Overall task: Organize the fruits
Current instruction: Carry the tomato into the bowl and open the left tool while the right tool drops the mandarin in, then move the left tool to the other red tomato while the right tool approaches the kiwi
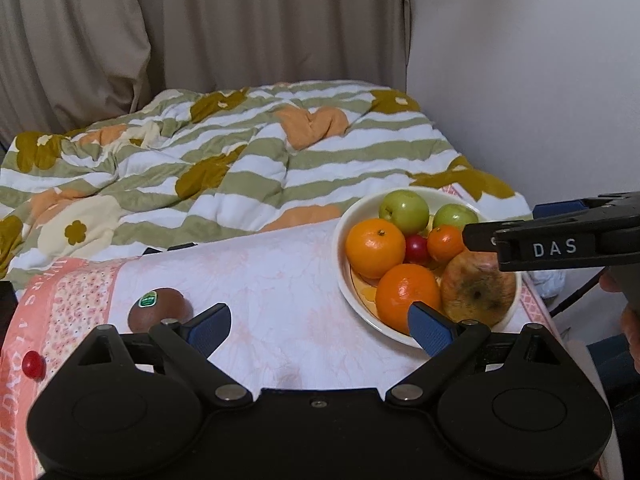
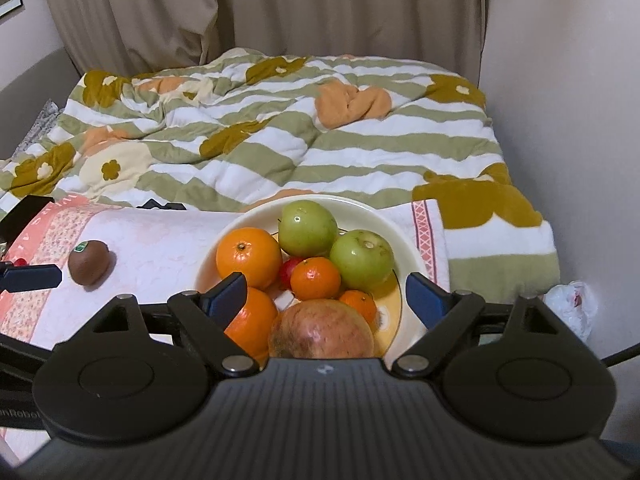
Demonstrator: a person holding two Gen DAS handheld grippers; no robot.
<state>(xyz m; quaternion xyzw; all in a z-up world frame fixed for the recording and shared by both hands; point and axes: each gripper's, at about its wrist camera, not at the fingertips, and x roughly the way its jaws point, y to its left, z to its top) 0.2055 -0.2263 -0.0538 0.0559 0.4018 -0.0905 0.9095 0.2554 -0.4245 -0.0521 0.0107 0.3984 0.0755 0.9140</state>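
R claw [image 2: 326, 298] spread wide, empty, over bowl [image 2: 404, 220] | L claw [image 1: 320, 322] spread, empty, nr kiwi [image 1: 158, 308]

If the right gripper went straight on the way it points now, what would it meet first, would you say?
Most likely the fruit in the bowl: the right gripper, jaws open, points down at the small orange just beyond the apple. Depth is unclear.

Beige curtains [image 2: 280, 12], white wall [image 1: 520, 80], bed with striped quilt [image 2: 280, 140].
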